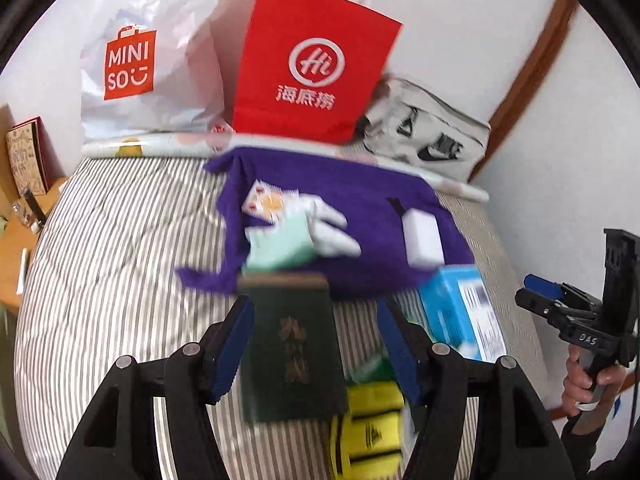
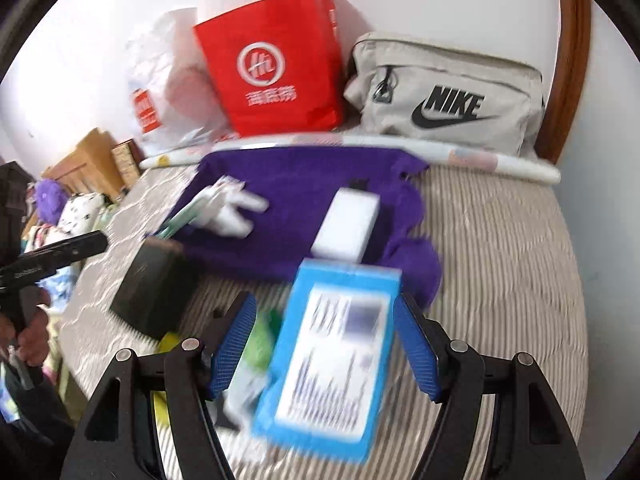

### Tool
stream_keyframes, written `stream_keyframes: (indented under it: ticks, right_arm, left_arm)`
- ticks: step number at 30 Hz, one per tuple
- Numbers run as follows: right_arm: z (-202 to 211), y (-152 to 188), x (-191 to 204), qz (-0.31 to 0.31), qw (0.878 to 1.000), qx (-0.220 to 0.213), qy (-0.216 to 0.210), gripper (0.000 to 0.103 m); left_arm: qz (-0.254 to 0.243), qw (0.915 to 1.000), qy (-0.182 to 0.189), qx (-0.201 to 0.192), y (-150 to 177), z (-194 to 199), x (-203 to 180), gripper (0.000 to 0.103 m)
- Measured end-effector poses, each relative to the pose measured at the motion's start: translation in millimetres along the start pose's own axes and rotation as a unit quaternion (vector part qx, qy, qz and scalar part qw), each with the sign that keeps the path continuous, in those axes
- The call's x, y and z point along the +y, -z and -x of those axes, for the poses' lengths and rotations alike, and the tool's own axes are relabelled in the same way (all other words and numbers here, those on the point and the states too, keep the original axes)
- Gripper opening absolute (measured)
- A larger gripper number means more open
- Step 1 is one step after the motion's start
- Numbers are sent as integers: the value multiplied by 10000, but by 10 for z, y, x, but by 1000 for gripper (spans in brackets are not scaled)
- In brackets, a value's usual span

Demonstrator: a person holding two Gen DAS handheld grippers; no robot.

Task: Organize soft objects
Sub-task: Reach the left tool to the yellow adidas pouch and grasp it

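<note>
The left hand-held gripper (image 1: 314,344) hangs over the striped bed (image 1: 120,260) with its blue pads set partly apart; a dark green box (image 1: 292,352) sits in the gap, but motion blur hides whether the pads press on it or merely straddle it. The right hand-held gripper (image 2: 324,344) is likewise half spread around a blue box (image 2: 332,364), and whether it has hold of that box cannot be told either. Just beyond both, further up the bed, lies the purple cloth (image 1: 360,216), spread flat with its long axis running across the bed, parallel to the wall. On it rest a pale bundle of soft items (image 1: 296,224) toward the left side and a white block (image 1: 422,238) toward the right. So the bundle lies ahead of the left hand, which seems nearer to it, while the white block lies straight ahead of the right. Yellow rolled items (image 1: 372,428) sit on the bed below the left pads. Behind the cloth stand a red paper bag (image 1: 312,64), a white plastic bag (image 1: 152,60) and a grey pouch (image 2: 444,96) against the wall.
</note>
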State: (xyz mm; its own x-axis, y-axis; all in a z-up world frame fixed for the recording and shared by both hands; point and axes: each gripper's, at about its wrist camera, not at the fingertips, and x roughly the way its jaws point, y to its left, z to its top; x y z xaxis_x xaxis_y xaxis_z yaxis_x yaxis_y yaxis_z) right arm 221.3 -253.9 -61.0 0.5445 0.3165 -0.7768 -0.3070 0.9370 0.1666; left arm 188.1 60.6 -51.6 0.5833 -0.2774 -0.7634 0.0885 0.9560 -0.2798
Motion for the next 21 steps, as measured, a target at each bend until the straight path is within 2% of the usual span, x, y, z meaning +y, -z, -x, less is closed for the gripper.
stream_keyframes:
  ticks: [3,9,13,17,21]
  right_arm:
    - [191,265,82,-24,9998,-160,-135,71]
    - [380,679,248,14,9996,-250,-94,71]
    - [382,922,322,73,9995,-179,-263,71]
    - [346,1144,348,39,9996,-71,-271,71]
    - [315,1305,321,-100,9995,-20,-298,71]
  left_arm:
    - [-220,9997,45,34,243,111,-152,60]
    - [-484,9984,74,276,742,125,-340,62]
    - [-695,9963,-188,469,1052,-9,-410,62]
    - [-597,9949,-234,775,1224,-224,-387,62]
    - [-530,9945,-264,864,1279,-387,-397,62]
